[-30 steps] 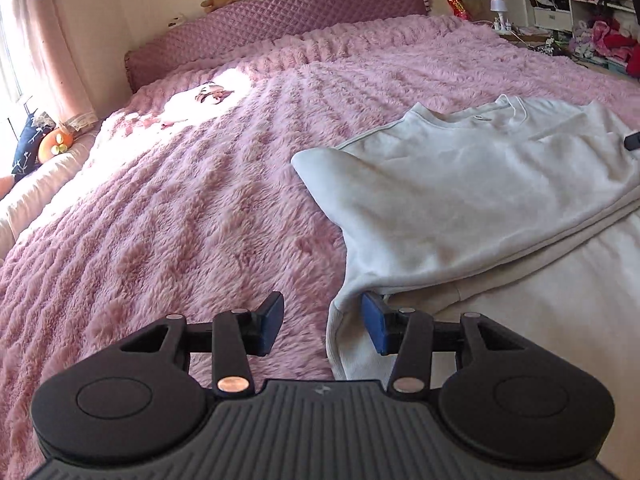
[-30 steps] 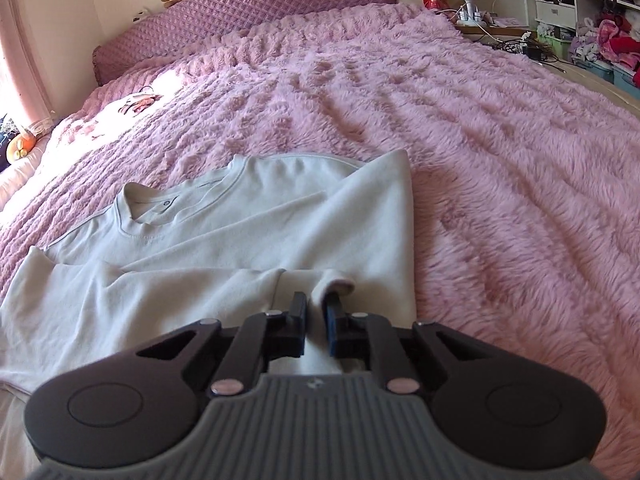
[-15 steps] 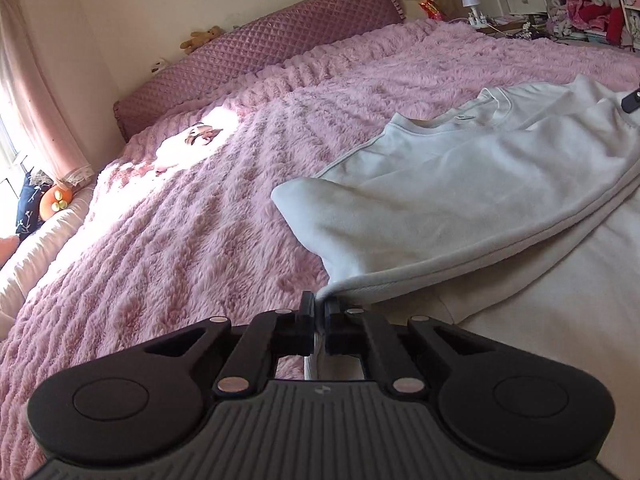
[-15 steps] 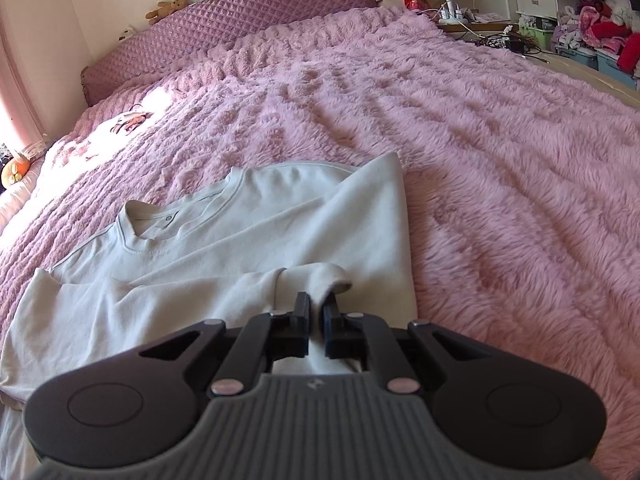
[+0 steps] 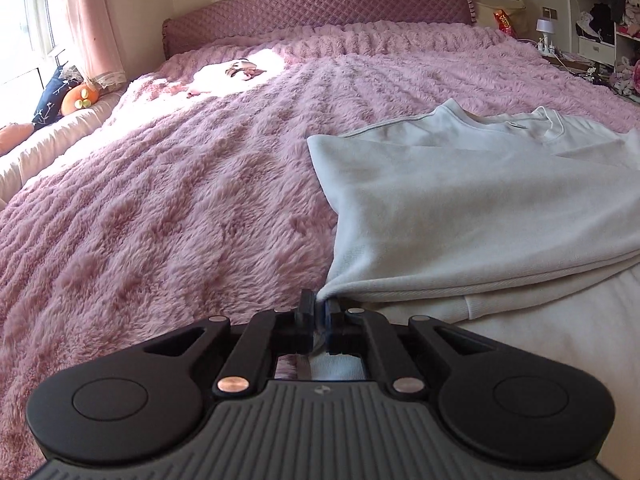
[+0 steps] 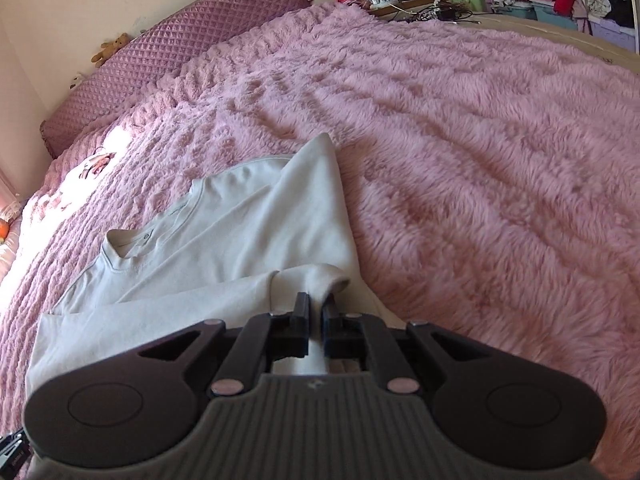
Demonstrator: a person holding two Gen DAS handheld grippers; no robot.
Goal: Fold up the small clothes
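Roughly mid-fold, by my read. White sweatshirt lies on the pink fluffy blanket, neckline toward the quilted headboard. Both sides already look turned in over the body: left view shows a folded side panel stacked on top, right view shows a panel and a sleeve laid across the front.

Left gripper: jaws pressed together, pinching the near-left corner of the folded layers. Right gripper: jaws likewise clamped on a bunched bit of fabric at the near-right corner, next to the sleeve cuff.

Left to do, I'd say: carry the near edge up toward the collar for the crosswise fold, then flatten. Hem itself is hidden under the grippers, so can't confirm both hold the same layer.
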